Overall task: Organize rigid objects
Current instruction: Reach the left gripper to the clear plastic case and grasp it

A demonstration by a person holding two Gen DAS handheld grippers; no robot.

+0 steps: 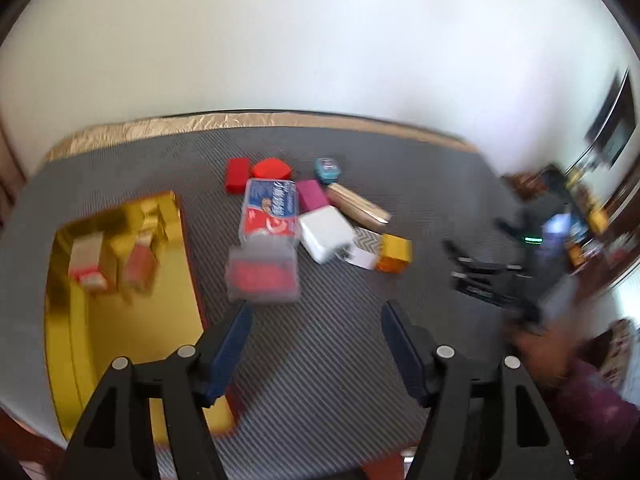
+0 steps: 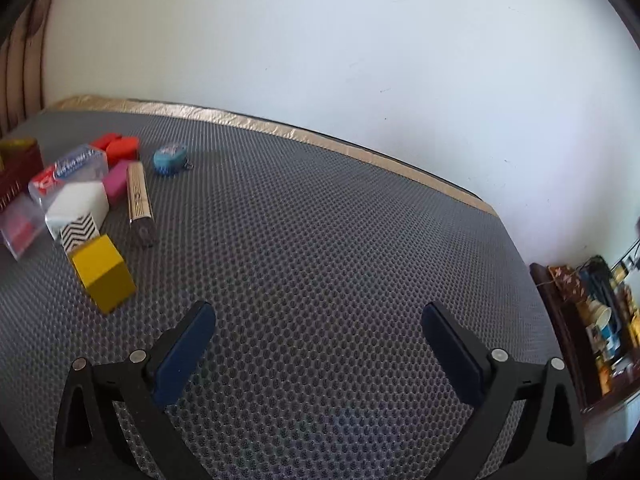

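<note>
A cluster of small rigid objects lies on the grey mat (image 1: 320, 320): a clear box with red contents (image 1: 262, 272), a blue-and-red clear box (image 1: 270, 210), a white block (image 1: 326, 234), a yellow block (image 1: 394, 254), a pink block (image 1: 312, 194), a gold tube (image 1: 358, 204), red pieces (image 1: 256, 172) and a blue round case (image 1: 328, 170). A gold tray (image 1: 132, 300) at the left holds two small boxes (image 1: 112, 264). My left gripper (image 1: 316, 312) is open and empty, just in front of the clear box. My right gripper (image 2: 318, 312) is open and empty over bare mat; the yellow block (image 2: 104, 272) lies to its left.
A white wall (image 1: 320, 40) stands behind the mat's gold-trimmed far edge (image 2: 360, 148). The other gripper (image 1: 504, 276) and the hand holding it show blurred at the right of the left wrist view. Dark furniture with clutter (image 2: 592, 320) stands beyond the mat's right edge.
</note>
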